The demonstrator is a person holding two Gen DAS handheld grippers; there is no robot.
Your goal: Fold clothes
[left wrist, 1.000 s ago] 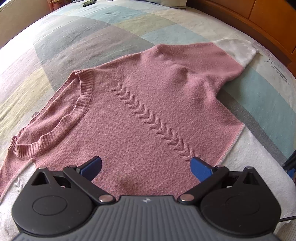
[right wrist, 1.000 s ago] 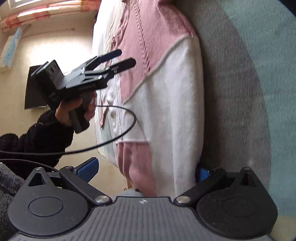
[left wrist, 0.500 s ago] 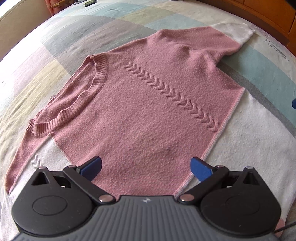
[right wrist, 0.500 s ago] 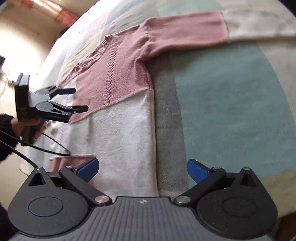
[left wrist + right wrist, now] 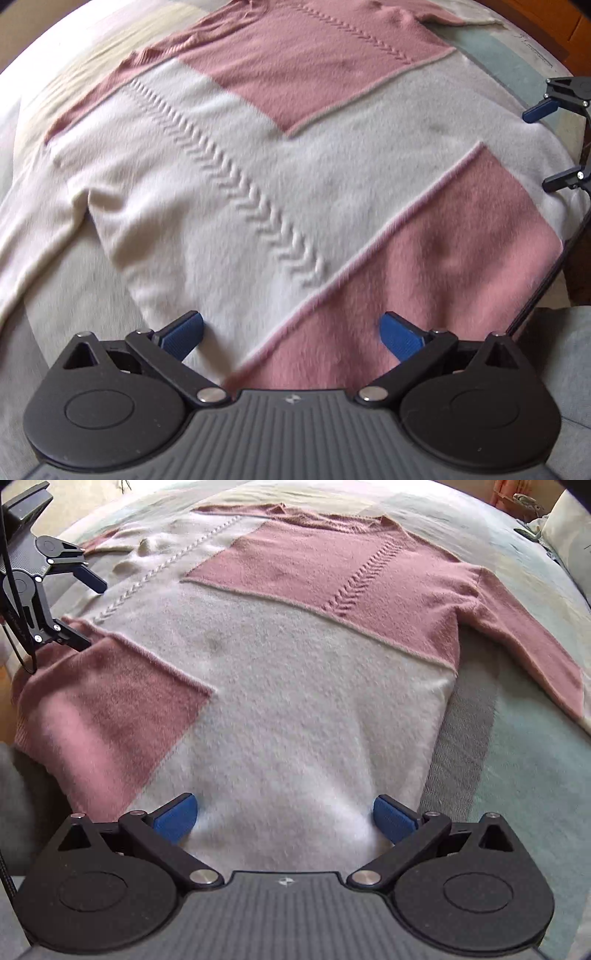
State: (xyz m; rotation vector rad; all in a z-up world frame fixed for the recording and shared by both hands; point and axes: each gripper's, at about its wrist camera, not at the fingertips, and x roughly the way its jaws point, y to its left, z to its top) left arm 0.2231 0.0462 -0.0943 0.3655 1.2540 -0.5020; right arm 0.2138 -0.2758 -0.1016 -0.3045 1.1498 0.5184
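A pink and cream knit sweater (image 5: pixel 258 177) lies spread flat on the bed, front up, with a raised chevron line down each colour panel. My left gripper (image 5: pixel 291 334) is open just above the hem, over the seam between cream and pink. My right gripper (image 5: pixel 284 814) is open over the cream part of the hem (image 5: pixel 288 775). Each gripper shows in the other's view: the right gripper (image 5: pixel 543 146) at the far right edge, the left gripper (image 5: pixel 85 609) at the far left, both with fingers apart. One pink sleeve (image 5: pixel 528 635) stretches out to the right.
The sweater rests on a bedspread (image 5: pixel 517 775) of pale green, grey and yellow blocks. A pillow (image 5: pixel 569 528) sits at the far right corner. Wooden furniture (image 5: pixel 554 22) stands beyond the bed. A black cable (image 5: pixel 546 273) trails from the right gripper.
Both grippers have drawn back toward the hem end of the sweater and now face it side by side. The right gripper turned from looking along the bed's edge to looking across the sweater.
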